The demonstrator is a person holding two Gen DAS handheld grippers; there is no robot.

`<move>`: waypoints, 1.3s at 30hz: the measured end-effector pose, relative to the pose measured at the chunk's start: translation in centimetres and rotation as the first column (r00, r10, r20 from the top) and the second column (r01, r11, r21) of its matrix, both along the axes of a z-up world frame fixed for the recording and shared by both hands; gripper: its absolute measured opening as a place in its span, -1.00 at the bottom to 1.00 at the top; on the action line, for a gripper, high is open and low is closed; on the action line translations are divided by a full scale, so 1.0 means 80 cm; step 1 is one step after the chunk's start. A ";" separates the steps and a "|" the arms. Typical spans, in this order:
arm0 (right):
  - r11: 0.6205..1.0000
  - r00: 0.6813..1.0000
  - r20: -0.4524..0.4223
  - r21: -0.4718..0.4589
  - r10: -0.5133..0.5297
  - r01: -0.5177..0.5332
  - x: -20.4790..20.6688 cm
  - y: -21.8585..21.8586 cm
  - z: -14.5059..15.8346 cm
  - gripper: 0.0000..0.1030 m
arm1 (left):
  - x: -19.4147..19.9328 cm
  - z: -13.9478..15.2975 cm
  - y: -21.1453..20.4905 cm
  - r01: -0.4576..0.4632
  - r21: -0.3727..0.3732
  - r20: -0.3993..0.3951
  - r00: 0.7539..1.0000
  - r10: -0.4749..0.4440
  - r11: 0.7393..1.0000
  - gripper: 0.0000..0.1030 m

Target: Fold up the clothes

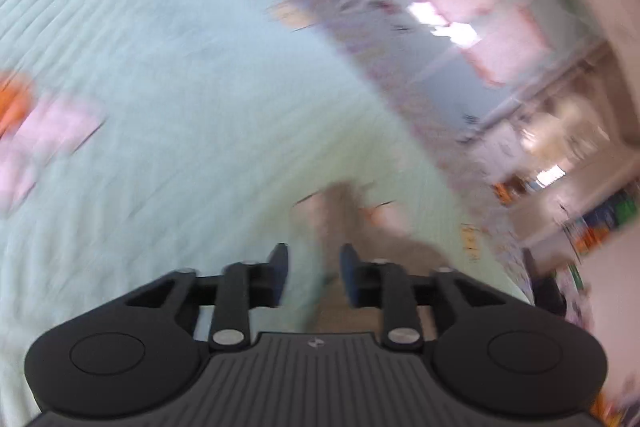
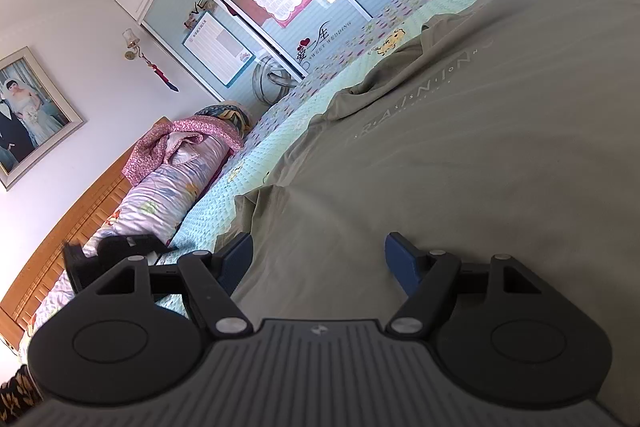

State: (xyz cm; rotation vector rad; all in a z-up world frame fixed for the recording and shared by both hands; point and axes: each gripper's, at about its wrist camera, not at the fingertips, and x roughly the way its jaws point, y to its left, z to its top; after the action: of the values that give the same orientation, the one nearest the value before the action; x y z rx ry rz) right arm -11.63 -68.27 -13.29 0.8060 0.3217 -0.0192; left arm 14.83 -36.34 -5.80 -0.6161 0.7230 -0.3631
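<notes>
A grey-green T-shirt (image 2: 460, 155) is spread on the mint bedspread (image 2: 256, 167), directly beneath the right gripper (image 2: 320, 259), whose jaws are parted. The left gripper (image 1: 314, 275) is partly open, over blurred fabric.

black tongs (image 2: 320, 259), blue pads (image 2: 400, 263), silver pivots

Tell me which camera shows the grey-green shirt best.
The right wrist view: the grey-green shirt lies spread on the bedspread, sharp, lettering visible. The left wrist view is motion-blurred and shows only a tan strip of cloth between the left tool's fingers.
</notes>
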 end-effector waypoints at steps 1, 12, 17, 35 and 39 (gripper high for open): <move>1.000 1.000 0.001 0.001 0.000 0.000 0.000 0.000 0.000 0.44 | 0.010 0.007 -0.008 0.016 0.020 0.027 0.999 -0.017 1.000 -0.24; 1.000 1.000 0.013 0.013 0.003 -0.004 -0.002 -0.001 0.000 0.46 | 0.115 -0.034 -0.049 0.091 0.158 0.009 0.996 -0.094 0.983 -0.16; 1.000 1.000 0.018 0.015 0.005 -0.006 -0.004 -0.001 0.000 0.47 | 0.118 -0.033 -0.070 0.131 0.278 0.083 0.984 -0.160 0.952 -0.16; 1.000 1.000 0.023 0.018 0.008 -0.009 -0.005 0.000 0.001 0.49 | 0.099 -0.037 -0.155 0.284 0.685 0.203 0.810 -0.550 0.671 -0.08; 1.000 1.000 0.025 0.019 0.009 -0.009 -0.005 0.000 0.001 0.50 | 0.101 -0.037 -0.154 0.292 0.662 0.200 0.819 -0.538 0.690 -0.08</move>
State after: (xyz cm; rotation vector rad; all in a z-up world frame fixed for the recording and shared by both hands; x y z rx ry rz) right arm -12.06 -68.27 -13.22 0.8228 0.3024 0.0021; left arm 22.90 -48.69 -8.74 0.2617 0.5488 -0.6288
